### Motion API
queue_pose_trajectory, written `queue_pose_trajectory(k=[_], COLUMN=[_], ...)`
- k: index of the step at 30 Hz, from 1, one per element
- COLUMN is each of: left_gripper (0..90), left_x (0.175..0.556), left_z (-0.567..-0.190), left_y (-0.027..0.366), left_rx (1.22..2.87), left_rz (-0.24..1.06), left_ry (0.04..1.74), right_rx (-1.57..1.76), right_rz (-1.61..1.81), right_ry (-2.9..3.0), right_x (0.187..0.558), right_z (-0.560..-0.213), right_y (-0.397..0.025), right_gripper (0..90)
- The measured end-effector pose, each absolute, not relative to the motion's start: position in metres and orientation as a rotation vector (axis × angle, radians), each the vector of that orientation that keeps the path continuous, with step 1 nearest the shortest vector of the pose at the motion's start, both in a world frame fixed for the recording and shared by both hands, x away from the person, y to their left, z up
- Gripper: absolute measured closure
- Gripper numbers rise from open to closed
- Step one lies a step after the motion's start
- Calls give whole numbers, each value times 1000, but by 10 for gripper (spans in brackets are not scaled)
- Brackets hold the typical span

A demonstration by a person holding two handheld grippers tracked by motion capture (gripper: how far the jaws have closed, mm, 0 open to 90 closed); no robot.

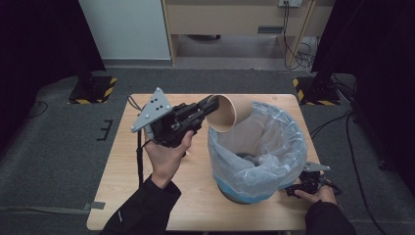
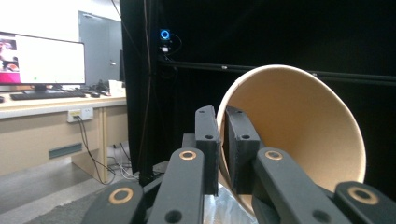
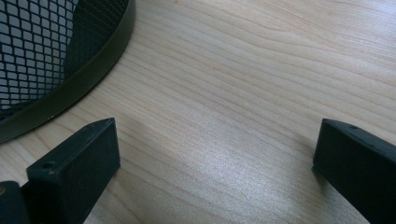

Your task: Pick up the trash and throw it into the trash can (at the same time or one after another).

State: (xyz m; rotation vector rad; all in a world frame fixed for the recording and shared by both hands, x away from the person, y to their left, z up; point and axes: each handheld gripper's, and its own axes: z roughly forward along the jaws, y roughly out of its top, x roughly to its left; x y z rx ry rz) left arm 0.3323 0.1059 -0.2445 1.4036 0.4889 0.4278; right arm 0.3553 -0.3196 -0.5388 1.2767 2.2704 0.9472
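A brown paper cup hangs tipped on its side over the left rim of a bin lined with a clear plastic bag. My left gripper is shut on the cup's rim, one jaw inside and one outside. The left gripper view shows the cup with its open mouth toward the camera, and my left gripper pinching its wall. My right gripper rests low on the table at the bin's right foot. In the right gripper view, my right gripper stands open over bare wood, beside the black mesh bin base.
The bin stands on the right half of a light wooden table. Some dark item lies at the bottom of the bag. Grey carpet surrounds the table, with black stands at the back left and right. A desk with a monitor shows far off.
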Motion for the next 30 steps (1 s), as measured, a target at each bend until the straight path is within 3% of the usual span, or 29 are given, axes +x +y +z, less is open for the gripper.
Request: queue_pose_trajectory(k=[15, 21, 30], left_gripper=[835, 652, 513], left_x=[356, 362, 360], left_z=[-268, -275, -267], left_y=[58, 51, 89], left_rx=[1507, 1527, 1470], left_rz=[350, 346, 418], left_ry=[498, 462, 497], right_rx=[1277, 1276, 1275], right_rz=[947, 947, 949], right_ry=[2271, 2270, 2269], right_x=[355, 355, 355], right_z=[-539, -539, -539], right_y=[-320, -320, -320], right_gripper=[8, 8, 8])
